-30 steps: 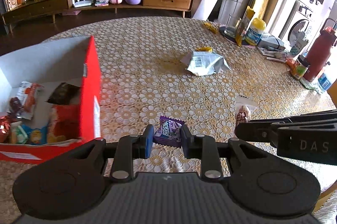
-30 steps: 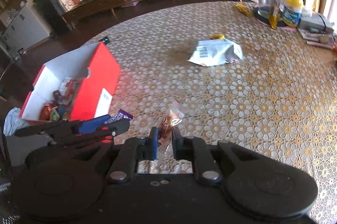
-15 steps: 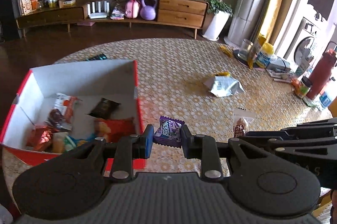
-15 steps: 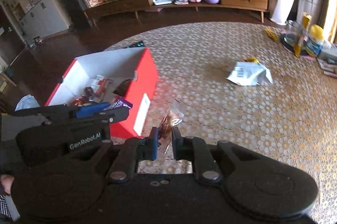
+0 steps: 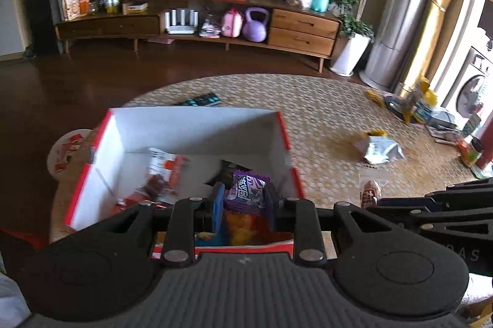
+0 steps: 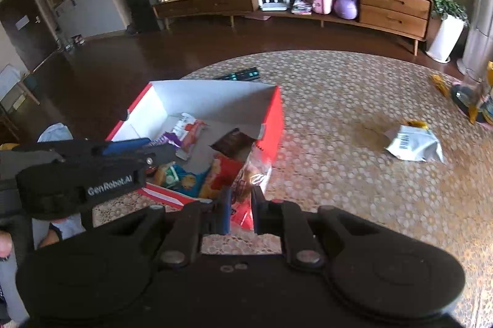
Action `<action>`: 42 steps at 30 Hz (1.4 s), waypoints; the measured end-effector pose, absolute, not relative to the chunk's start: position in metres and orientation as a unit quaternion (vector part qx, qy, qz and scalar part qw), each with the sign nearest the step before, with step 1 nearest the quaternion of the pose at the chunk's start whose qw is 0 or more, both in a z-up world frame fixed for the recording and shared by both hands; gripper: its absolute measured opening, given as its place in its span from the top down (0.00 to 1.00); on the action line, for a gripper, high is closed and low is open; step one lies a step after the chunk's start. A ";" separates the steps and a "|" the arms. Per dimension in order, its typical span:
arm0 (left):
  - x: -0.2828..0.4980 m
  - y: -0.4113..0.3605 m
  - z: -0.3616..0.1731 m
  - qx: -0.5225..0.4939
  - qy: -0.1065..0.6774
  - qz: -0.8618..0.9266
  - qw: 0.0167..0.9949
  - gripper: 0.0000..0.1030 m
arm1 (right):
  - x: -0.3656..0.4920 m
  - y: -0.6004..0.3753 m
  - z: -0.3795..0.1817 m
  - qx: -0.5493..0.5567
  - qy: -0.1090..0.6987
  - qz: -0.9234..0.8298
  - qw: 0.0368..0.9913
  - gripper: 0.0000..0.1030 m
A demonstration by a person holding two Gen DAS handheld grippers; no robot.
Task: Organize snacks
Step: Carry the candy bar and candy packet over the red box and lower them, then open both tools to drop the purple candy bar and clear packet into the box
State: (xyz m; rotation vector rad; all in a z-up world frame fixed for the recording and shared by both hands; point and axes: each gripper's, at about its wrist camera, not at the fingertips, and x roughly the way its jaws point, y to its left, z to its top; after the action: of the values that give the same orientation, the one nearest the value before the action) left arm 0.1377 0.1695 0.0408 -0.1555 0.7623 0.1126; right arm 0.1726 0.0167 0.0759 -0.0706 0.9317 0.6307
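My left gripper (image 5: 243, 198) is shut on a purple snack packet (image 5: 246, 189) and holds it over the open red box (image 5: 197, 124), which has white inner walls and several snack packets inside. My right gripper (image 6: 241, 201) is shut on a clear-wrapped snack (image 6: 254, 174) and holds it at the box's near right corner (image 6: 272, 118). In the right wrist view the left gripper (image 6: 154, 147) reaches over the box from the left. The clear-wrapped snack also shows in the left wrist view (image 5: 369, 194), right of the box.
The box stands on a round table with a gold lace cloth (image 6: 354, 174). A silver pouch (image 6: 414, 143) lies mid-table. A remote (image 6: 240, 74) lies beyond the box. Bottles and clutter (image 5: 431, 109) crowd the far right edge. A white stool (image 5: 66, 151) stands left of the table.
Both grippers have moved left with their snacks. The left one went from beside the box to above its inside; the right one reached the box's right corner.
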 end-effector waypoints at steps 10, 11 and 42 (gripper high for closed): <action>0.143 0.224 0.031 -0.080 0.383 0.094 0.916 0.74 | 0.186 0.064 0.063 -0.052 0.452 0.308 0.836 0.89; 0.144 0.229 0.028 -0.080 0.385 0.098 0.914 0.74 | 0.188 0.069 0.060 -0.053 0.454 0.309 0.834 0.89; 0.208 0.295 -0.058 -0.078 0.464 0.145 0.870 0.74 | 0.232 0.155 -0.026 -0.089 0.512 0.297 0.801 0.89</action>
State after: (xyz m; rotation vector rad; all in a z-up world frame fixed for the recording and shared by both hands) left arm 0.2081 0.2953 -0.0578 -0.1633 0.9710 0.3024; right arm 0.2318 0.1547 -0.0260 -0.1907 1.0979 0.6376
